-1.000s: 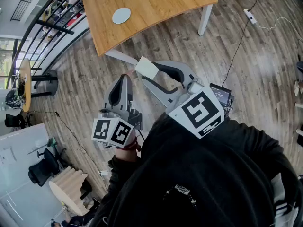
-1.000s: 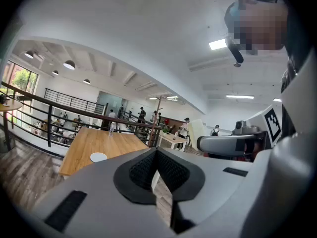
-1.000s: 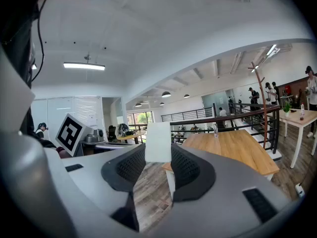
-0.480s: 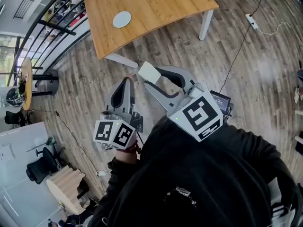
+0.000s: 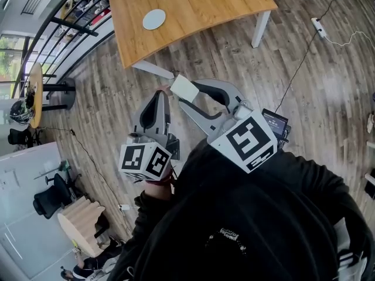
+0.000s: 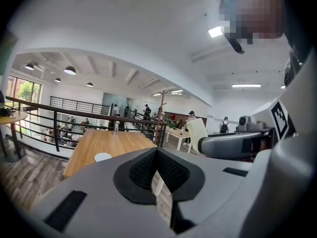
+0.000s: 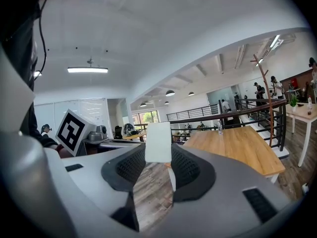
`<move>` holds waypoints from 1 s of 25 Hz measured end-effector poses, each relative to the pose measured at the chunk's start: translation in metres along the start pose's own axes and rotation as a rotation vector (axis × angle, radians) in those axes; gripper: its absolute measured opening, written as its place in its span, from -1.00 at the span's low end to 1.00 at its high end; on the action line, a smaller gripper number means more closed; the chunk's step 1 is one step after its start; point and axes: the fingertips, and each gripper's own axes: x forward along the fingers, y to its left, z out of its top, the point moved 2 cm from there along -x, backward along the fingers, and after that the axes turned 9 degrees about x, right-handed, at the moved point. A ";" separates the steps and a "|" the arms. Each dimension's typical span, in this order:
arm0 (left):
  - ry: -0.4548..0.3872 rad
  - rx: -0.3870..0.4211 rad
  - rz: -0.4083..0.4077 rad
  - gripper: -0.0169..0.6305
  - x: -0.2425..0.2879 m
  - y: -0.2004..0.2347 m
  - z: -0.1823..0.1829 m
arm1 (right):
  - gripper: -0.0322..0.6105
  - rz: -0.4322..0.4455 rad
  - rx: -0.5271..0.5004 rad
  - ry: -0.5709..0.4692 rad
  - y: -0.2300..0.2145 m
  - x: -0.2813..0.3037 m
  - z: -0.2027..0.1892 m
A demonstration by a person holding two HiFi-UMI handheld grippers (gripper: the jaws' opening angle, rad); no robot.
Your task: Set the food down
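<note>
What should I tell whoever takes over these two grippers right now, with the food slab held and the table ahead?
The left gripper is shut and empty.
The right gripper is shut on the pale food slab, held above the wood floor.
The wooden table with a small white plate lies ahead, apart from both grippers.
Done: the food is in the grip.
Left: bring it over the table, set it down, probably on the plate, then open the right gripper.

The left gripper (image 5: 159,93) now sits slightly further right in the frame, nearer the pale rectangular food slab (image 5: 184,88). The light wooden tabletop (image 5: 193,7) and its round white disc (image 5: 154,19) lie further right.
</note>
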 end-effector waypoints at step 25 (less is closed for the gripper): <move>-0.027 -0.006 -0.088 -0.95 0.048 0.039 0.010 | -0.37 -0.032 -0.010 -0.012 -0.029 0.049 0.016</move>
